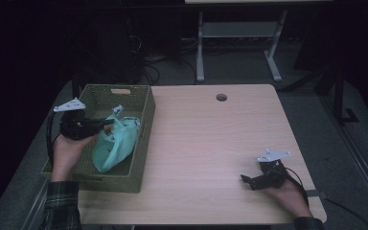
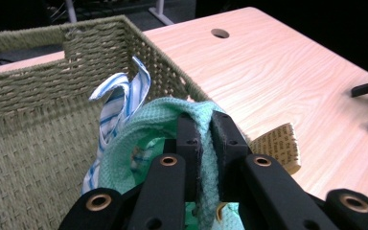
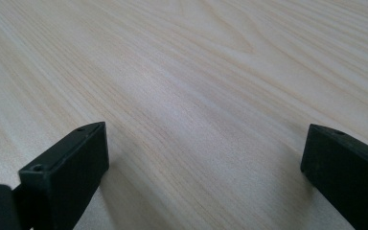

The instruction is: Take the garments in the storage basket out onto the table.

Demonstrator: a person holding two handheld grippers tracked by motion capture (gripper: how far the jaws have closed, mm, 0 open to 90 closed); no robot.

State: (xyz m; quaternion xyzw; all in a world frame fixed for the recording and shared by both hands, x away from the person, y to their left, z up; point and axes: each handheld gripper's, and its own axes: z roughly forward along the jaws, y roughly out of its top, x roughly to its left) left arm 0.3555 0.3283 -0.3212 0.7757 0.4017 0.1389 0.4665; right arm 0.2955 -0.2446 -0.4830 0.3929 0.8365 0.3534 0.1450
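Gripping a mint-green waffle-weave cloth [image 1: 114,143], the left tool [image 1: 106,122] hangs over the woven olive rectangular basket [image 1: 146,125] at the left edge of the pale wooden worktop [image 1: 211,143]; the right tool [image 1: 246,180] rests near the front right corner, bare wood between them. Along the left tool, jaws pinch the cloth's fold beside a blue-striped white cloth [image 2: 116,103], the basket's rim close behind. Along the right tool [image 3: 201,158], jaws stand spread over bare wood.

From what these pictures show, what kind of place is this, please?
Probably a lab or workshop set up for recording, not a home: a light wooden table with a cable hole, tangled cables on the floor, and a white metal desk frame behind.
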